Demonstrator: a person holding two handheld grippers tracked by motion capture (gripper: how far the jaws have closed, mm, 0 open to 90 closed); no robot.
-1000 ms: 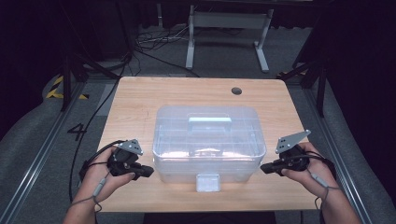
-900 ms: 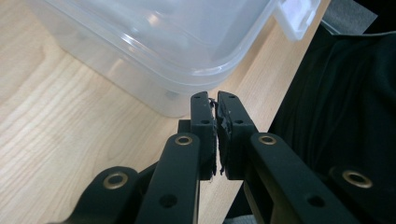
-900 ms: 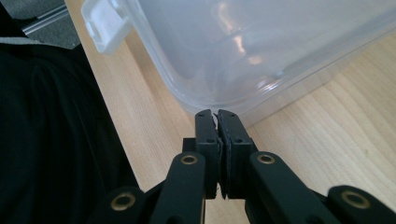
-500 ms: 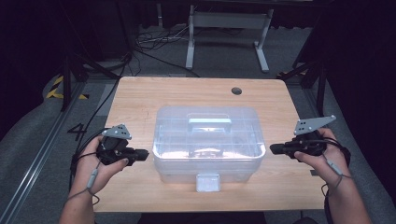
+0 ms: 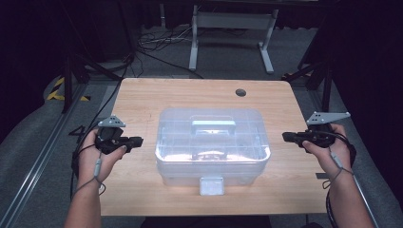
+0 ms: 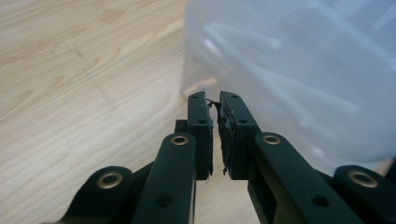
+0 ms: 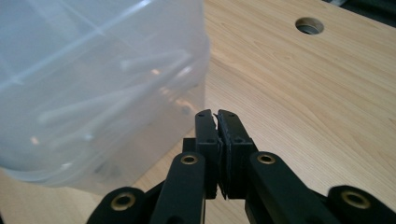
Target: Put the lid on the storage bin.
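The clear box [image 5: 212, 145] sits in the middle of the table [image 5: 142, 95], lid on, its front latch [image 5: 211, 185] hanging toward the person, and something pale and long lies inside, too blurred to name. The left gripper [image 5: 138, 141] hovers off the box's left side, near it but not touching; in the left gripper view its jaws point at the box's wall [image 6: 289, 70] with only a thin slit between the pads, nothing in it. The jaws have just eased open a touch, yet they look as good as closed. The right gripper [image 5: 286, 137] hangs off the right side, a bit farther out, and in the right gripper view its jaws are pressed together on nothing, the box [image 7: 93, 84] just ahead to their left. To me this reads as the stage between handling steps: both tools empty, flanking the box. Whatever comes next, lifting it or working the latch or the lid handle [image 5: 213, 125], calls for opening the jaws wide first, then coming in level.
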